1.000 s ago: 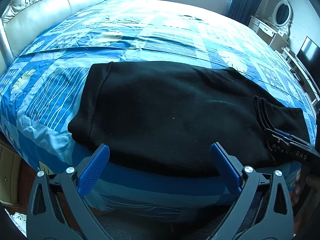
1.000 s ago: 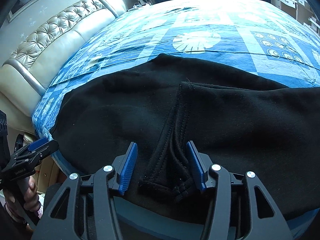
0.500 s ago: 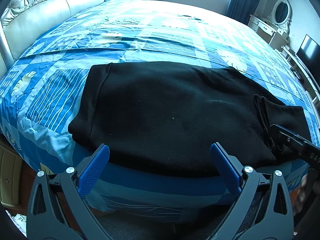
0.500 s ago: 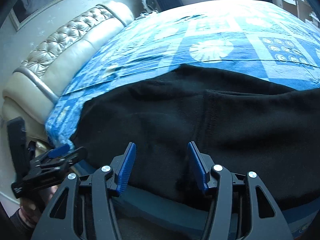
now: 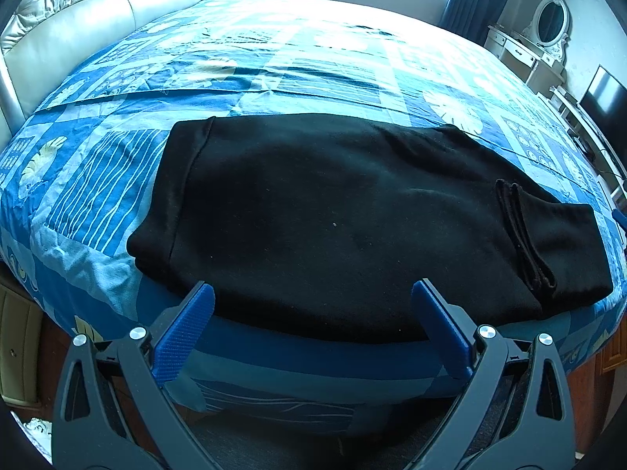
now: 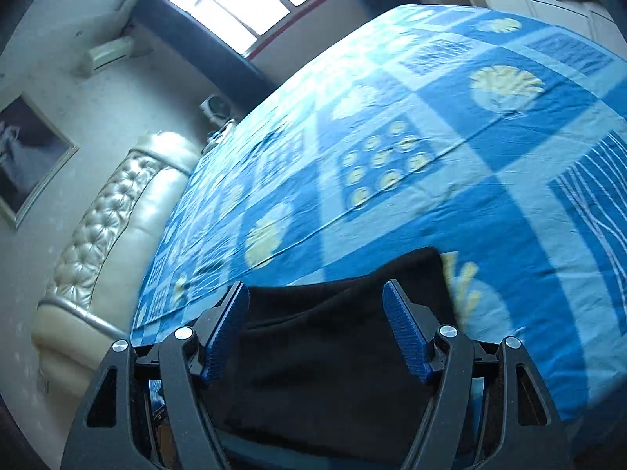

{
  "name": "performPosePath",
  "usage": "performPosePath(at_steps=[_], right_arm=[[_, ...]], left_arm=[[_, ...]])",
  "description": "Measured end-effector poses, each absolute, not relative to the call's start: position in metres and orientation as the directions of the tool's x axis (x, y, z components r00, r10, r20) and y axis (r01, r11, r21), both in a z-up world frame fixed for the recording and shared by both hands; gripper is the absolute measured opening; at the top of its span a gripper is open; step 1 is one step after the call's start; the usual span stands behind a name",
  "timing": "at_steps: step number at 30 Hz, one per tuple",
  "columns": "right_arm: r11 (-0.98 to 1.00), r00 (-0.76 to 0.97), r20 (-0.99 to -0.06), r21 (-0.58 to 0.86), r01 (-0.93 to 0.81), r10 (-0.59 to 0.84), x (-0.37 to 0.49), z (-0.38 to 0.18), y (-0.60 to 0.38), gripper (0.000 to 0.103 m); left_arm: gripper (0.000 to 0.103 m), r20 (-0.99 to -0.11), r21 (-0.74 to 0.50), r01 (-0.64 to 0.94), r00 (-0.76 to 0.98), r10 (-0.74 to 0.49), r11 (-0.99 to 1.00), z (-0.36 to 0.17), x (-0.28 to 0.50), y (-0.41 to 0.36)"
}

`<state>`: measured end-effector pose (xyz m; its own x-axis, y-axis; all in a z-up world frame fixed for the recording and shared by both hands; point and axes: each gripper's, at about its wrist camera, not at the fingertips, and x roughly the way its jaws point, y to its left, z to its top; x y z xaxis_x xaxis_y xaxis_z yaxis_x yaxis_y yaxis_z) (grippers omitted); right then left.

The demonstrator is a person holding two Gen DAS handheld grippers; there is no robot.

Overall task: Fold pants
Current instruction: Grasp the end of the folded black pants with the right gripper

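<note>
Fingers (image 5: 188,329) of left gripper (image 5: 313,329) are sitting spread w/ nothing between, at lower frame below black pants (image 5: 333,219). Right gripper (image 6: 317,329) is also gaping, empty, over pants' edge on blue bedspread (image 6: 431,156).

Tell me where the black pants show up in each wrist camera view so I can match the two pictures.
Left wrist: black pants fill the centre, lying flat on the blue bedspread.
Right wrist: black pants sit low at centre, between the open fingers.
Shared landmark: the tufted headboard, at left in both.

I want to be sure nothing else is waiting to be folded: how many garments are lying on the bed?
1: the black pants, lying flat across the near edge of the blue bedspread. More could lie outside both views.
</note>
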<state>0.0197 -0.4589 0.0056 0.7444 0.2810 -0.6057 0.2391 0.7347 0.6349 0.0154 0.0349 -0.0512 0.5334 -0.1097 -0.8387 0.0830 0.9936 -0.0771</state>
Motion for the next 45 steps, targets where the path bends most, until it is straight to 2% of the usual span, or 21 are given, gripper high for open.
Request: performPosePath(at_steps=[3, 5, 8, 11, 13, 14, 15, 17, 22, 24, 31, 35, 40, 42, 45], right_arm=[[0.720, 0.721, -0.648, 0.620, 0.311, 0.246, 0.022, -0.025, -0.494, 0.070], [0.679, 0.704, -0.651, 0.654, 0.334, 0.282, 0.024, -0.048, -0.508, 0.070], [0.591, 0.693, -0.617, 0.734, 0.336, 0.372, 0.030, -0.077, -0.518, 0.070], [0.534, 0.722, -0.565, 0.784, 0.317, 0.400, 0.031, -0.091, -0.520, 0.070], [0.518, 0.726, -0.549, 0.798, 0.308, 0.414, 0.033, -0.094, -0.519, 0.059], [0.513, 0.711, -0.561, 0.796, 0.321, 0.425, 0.036, -0.099, -0.517, 0.037], [0.507, 0.694, -0.572, 0.795, 0.335, 0.438, 0.039, -0.105, -0.515, 0.027], [0.518, 0.695, -0.581, 0.785, 0.340, 0.424, 0.042, -0.109, -0.511, 0.025], [0.504, 0.696, -0.579, 0.790, 0.350, 0.425, 0.042, -0.109, -0.509, 0.024], [0.461, 0.703, -0.548, 0.819, 0.341, 0.454, 0.035, -0.110, -0.513, 0.028], [0.313, 0.750, -0.422, 0.903, 0.295, 0.509, -0.016, -0.120, -0.510, 0.032], [0.260, 0.760, -0.383, 0.922, 0.286, 0.525, -0.042, -0.124, -0.502, 0.035], [0.238, 0.755, -0.388, 0.921, 0.308, 0.528, -0.061, -0.126, -0.492, 0.036], [0.272, 0.747, -0.429, 0.903, 0.334, 0.508, -0.055, -0.127, -0.486, 0.027], [0.347, 0.734, -0.499, 0.863, 0.368, 0.462, -0.053, -0.126, -0.479, 0.021]], left_arm=[[0.101, -0.840, -0.072, 0.092, 0.531, -0.110, 0.993, -0.052, 0.014, 0.031], [0.101, -0.842, -0.073, 0.097, 0.527, -0.113, 0.993, -0.054, 0.014, 0.030], [0.101, -0.847, -0.075, 0.104, 0.519, -0.118, 0.992, -0.056, 0.014, 0.028], [0.101, -0.851, -0.075, 0.106, 0.511, -0.119, 0.992, -0.058, 0.013, 0.027], [0.101, -0.855, -0.078, 0.106, 0.504, -0.121, 0.991, -0.060, 0.014, 0.027], [0.101, -0.857, -0.079, 0.106, 0.501, -0.122, 0.991, -0.061, 0.014, 0.027], [0.101, -0.859, -0.079, 0.106, 0.498, -0.121, 0.991, -0.062, 0.015, 0.027], [0.101, -0.862, -0.078, 0.104, 0.492, -0.120, 0.991, -0.065, 0.015, 0.027], [0.101, -0.868, -0.078, 0.104, 0.483, -0.119, 0.992, -0.068, 0.016, 0.027], [0.101, -0.867, -0.075, 0.107, 0.484, -0.118, 0.991, -0.068, 0.015, 0.027], [0.101, -0.861, -0.072, 0.113, 0.495, -0.118, 0.991, -0.064, 0.013, 0.026], [0.101, -0.862, -0.069, 0.118, 0.492, -0.118, 0.991, -0.064, 0.012, 0.023], [0.101, -0.859, -0.064, 0.122, 0.499, -0.116, 0.991, -0.062, 0.009, 0.022], [0.101, -0.858, -0.064, 0.120, 0.501, -0.116, 0.991, -0.062, 0.009, 0.021], [0.101, -0.859, -0.059, 0.120, 0.499, -0.112, 0.991, -0.063, 0.009, 0.021]])
